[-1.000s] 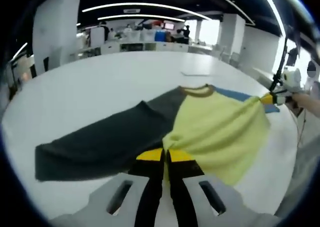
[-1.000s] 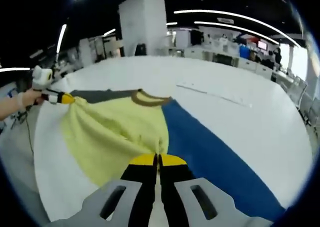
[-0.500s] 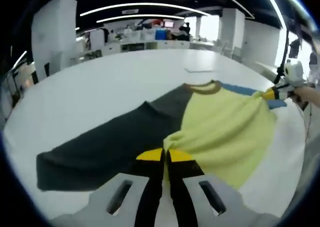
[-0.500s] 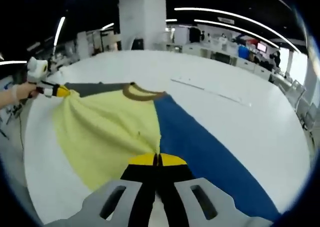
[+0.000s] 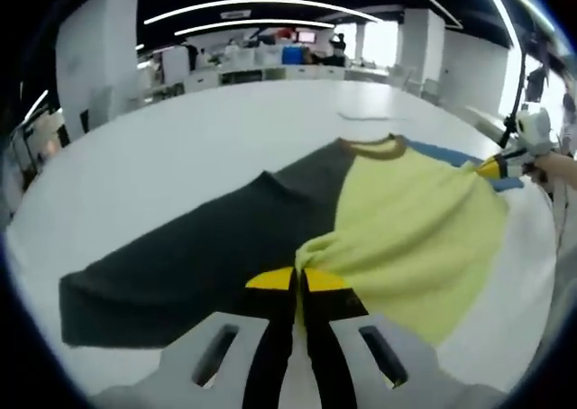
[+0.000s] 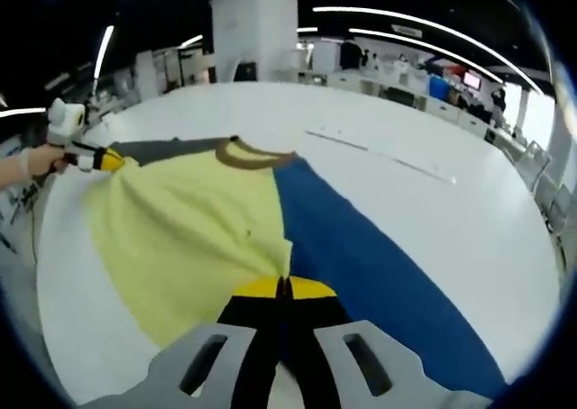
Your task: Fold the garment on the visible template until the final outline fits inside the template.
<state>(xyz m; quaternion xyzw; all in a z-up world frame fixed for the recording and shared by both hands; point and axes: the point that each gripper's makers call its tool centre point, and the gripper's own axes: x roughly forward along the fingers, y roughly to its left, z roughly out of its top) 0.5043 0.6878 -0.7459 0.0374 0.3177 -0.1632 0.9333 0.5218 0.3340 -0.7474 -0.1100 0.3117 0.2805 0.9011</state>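
Lying flat: garment (image 5: 406, 220), yellow body, grey, blue sleeves.

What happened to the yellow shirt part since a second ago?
The yellow panel got pulled flatter and wider between the two grippers, with fewer bunched folds near the right gripper. The left gripper and right gripper both stayed clamped on the garment's edge. The dark sleeve and blue sleeve stayed lying on the white table.

Garment (image 5: 297, 220) on white table (image 5: 180, 148)
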